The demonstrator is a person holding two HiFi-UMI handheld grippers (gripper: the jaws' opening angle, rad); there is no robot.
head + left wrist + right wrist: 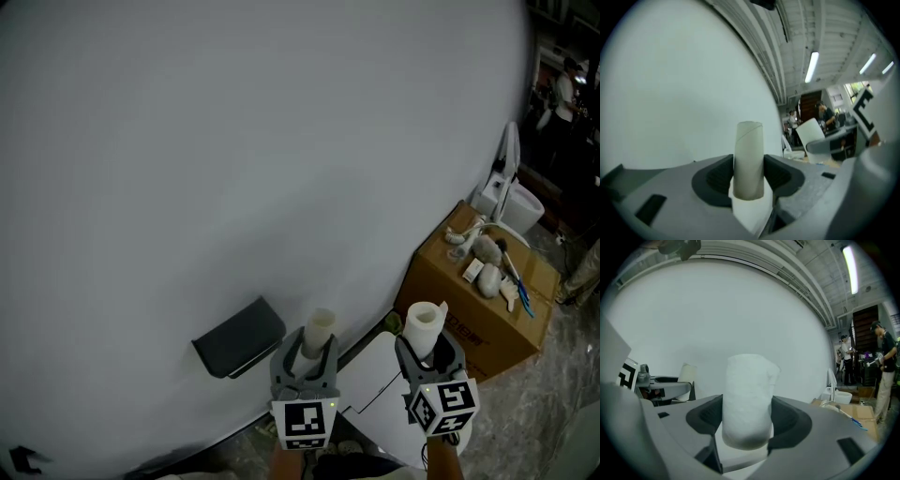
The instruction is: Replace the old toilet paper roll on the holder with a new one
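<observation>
Filling most of the head view, a plain white wall (pixel 234 141) is seen curving across the frame, bent by the lens. Off to the right, a brown cardboard box (pixel 441 291) is parked on the floor against that wall, and a white toilet (pixel 517 204) is tucked just behind it. A dark grey holder (pixel 239 337) is fixed low on the wall, to the left of both tools and apart from them.

Both tools are held up side by side at the bottom of the frame, well apart from each other. The left gripper (pixel 307 353) is clenched on an old cardboard tube (pixel 320 328). In the left gripper view the tube (pixel 749 157) is pinched upright between the dark pads, with its top poking well above the jaws. The right gripper (pixel 429 352) is clamped on a new toilet paper roll (pixel 425 324). In the right gripper view the roll (pixel 747 394) is squeezed between the two pads, and the soft white paper bulges out over them, so it's a firm grab.

On top of the box, a little heap of pale odds and ends (pixel 483 258) is scattered, too small to be made out properly. Neither roll is anywhere on the holder right now.
</observation>
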